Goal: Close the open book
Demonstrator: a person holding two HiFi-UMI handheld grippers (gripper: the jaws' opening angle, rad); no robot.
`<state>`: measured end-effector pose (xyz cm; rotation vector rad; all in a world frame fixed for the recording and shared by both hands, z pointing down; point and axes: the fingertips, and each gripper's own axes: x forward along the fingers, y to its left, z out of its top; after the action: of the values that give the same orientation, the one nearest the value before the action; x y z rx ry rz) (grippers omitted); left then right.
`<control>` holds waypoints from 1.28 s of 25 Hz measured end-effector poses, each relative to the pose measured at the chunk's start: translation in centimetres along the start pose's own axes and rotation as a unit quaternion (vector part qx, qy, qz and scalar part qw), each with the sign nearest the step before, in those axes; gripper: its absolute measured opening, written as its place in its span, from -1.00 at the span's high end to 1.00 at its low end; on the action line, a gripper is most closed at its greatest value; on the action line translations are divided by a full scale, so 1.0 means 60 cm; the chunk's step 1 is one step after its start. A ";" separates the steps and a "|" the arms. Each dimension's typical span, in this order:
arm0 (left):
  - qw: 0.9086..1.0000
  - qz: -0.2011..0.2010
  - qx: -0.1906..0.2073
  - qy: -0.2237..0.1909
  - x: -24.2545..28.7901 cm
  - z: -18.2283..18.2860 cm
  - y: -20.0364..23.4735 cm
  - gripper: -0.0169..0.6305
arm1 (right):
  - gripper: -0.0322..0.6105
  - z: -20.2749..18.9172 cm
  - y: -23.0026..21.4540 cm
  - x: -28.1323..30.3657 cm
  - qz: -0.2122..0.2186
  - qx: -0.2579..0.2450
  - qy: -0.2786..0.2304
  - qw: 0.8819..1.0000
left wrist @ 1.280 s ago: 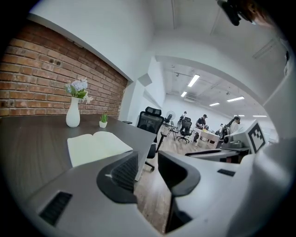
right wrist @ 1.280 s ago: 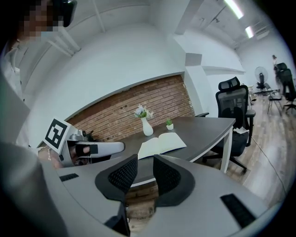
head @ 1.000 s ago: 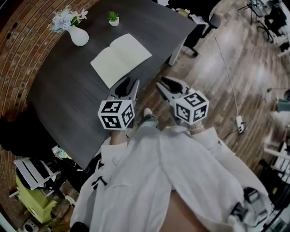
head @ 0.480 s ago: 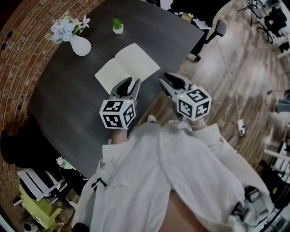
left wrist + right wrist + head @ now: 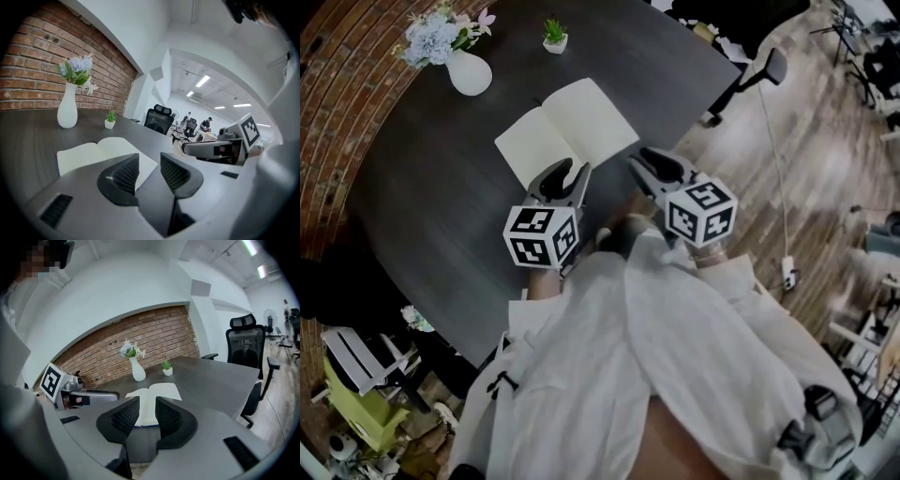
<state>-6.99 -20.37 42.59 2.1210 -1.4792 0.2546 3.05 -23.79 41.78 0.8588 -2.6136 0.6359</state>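
An open book (image 5: 567, 131) with blank cream pages lies flat on the dark round table (image 5: 422, 197), its spine running away from me. My left gripper (image 5: 565, 173) hovers at the book's near edge, jaws apart with nothing between them. My right gripper (image 5: 649, 169) hangs just right of the book's near corner, over the table's edge, also open and empty. Past the left gripper's fingers, the left gripper view has the book (image 5: 101, 152). Beyond the right gripper's fingers, the right gripper view has the book (image 5: 157, 397) too.
A white vase of flowers (image 5: 467, 67) and a small potted plant (image 5: 555, 37) stand at the table's far side. An office chair (image 5: 759, 75) sits off the table's right edge on wooden floor. A brick wall (image 5: 328, 103) runs behind the table on the left.
Both grippers have come forward toward the book and slightly down; the left now sits at its near edge, the right beside its near corner. Jaws look unchanged.
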 end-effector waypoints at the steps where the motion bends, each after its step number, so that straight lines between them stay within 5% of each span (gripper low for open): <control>1: 1.000 0.002 -0.004 0.000 0.001 -0.003 0.001 0.57 | 0.59 0.000 -0.001 0.006 0.006 -0.002 0.005 1.000; 10: 0.993 0.103 0.054 0.025 0.008 -0.019 0.044 0.51 | 0.59 0.007 -0.016 0.047 0.064 -0.018 0.057 0.996; 22: 0.976 0.129 0.126 0.119 0.075 -0.066 0.033 0.40 | 0.59 -0.018 -0.061 0.059 0.097 -0.015 0.104 0.990; 28: 0.963 0.136 0.170 0.158 0.104 -0.080 0.033 0.36 | 0.59 -0.033 -0.080 0.061 0.103 -0.014 0.121 0.987; 32: 0.944 0.142 0.231 0.189 0.121 -0.088 0.037 0.33 | 0.59 -0.047 -0.095 0.070 0.100 -0.029 0.135 0.985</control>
<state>-5.51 -24.04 50.92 2.0225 -1.5887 1.1476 3.80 -28.51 47.72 0.4587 -2.4724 0.6723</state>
